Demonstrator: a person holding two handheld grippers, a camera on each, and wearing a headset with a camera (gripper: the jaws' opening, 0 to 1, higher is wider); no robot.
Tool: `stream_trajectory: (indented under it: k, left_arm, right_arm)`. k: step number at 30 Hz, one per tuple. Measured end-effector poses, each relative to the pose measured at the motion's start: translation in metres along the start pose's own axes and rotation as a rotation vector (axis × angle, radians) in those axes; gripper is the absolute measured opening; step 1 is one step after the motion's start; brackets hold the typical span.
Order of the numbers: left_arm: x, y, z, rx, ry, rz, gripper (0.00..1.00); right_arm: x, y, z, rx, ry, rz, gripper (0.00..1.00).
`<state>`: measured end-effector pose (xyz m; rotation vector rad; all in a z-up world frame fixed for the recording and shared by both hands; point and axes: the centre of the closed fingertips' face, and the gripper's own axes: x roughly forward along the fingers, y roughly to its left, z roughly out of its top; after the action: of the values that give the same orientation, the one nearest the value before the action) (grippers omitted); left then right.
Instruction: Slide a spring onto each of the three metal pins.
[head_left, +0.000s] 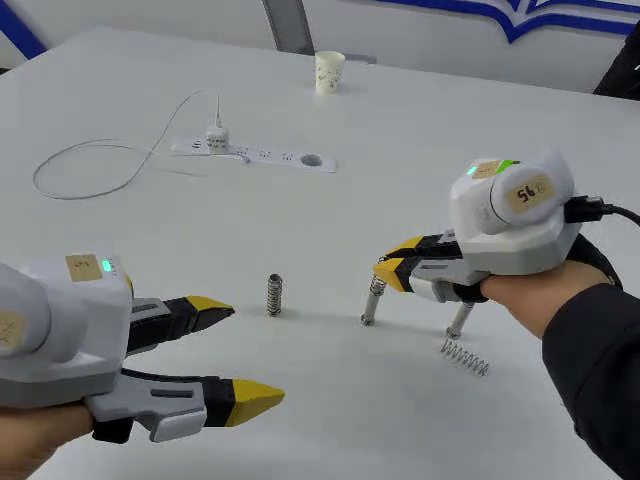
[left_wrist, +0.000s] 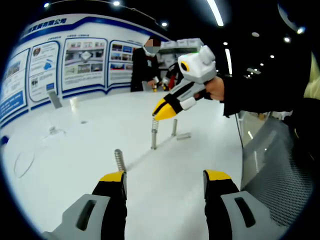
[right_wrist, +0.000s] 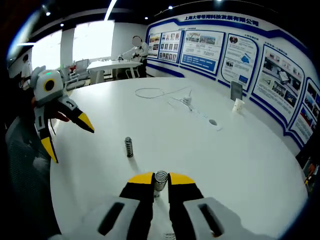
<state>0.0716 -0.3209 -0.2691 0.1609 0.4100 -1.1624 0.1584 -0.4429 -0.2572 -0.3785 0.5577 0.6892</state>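
My right gripper (head_left: 392, 272) is pinched tight on a spring (right_wrist: 160, 181). The coil sits over the top of the middle pin (head_left: 369, 312), caught between the yellow tips, and the lower shaft stands bare on the white table (head_left: 420, 150). The three pins form a row towards the table's near edge. The first pin (head_left: 274, 313), on the side of my left gripper (head_left: 232, 350), stands upright with a fitted spring (right_wrist: 129, 146) covering most of its length. The third pin (head_left: 459, 320) is bare and partly hidden under my right hand (I cannot tell from here whether it leans or is straight). A loose spring (head_left: 465, 357) lies flat just beside it, on the near-edge side. The left gripper hovers by the near left of the table, well apart from the pins, with its jaws spread wide. Farther off, a power strip (head_left: 255, 155) lies flat with a white cable (head_left: 90, 165) looping from it towards the left edge. A paper cup (head_left: 329, 72) stands near the far edge.
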Motion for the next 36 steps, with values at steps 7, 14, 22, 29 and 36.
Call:
stream_trajectory:
  k: [7, 14, 22, 29, 36]
  left_arm:
    - [0.001, -0.001, -0.001, 0.001, 0.006, -0.003, 0.63]
    - [0.001, -0.001, -0.002, -0.001, 0.009, -0.002, 0.62]
    - [0.002, -0.001, -0.004, -0.003, 0.013, -0.005, 0.62]
    - [0.002, -0.002, -0.005, -0.004, 0.017, -0.007, 0.62]
    - [0.002, -0.002, -0.005, -0.006, 0.017, -0.005, 0.62]
  right_arm:
    - [0.007, 0.001, -0.007, 0.010, 0.008, 0.004, 0.11]
    - [0.014, 0.003, -0.015, 0.024, 0.019, 0.010, 0.11]
    - [0.021, 0.004, -0.023, 0.042, 0.032, 0.015, 0.12]
    - [0.025, 0.006, -0.030, 0.051, 0.045, 0.021, 0.12]
    - [0.029, 0.008, -0.035, 0.052, 0.057, 0.024, 0.12]
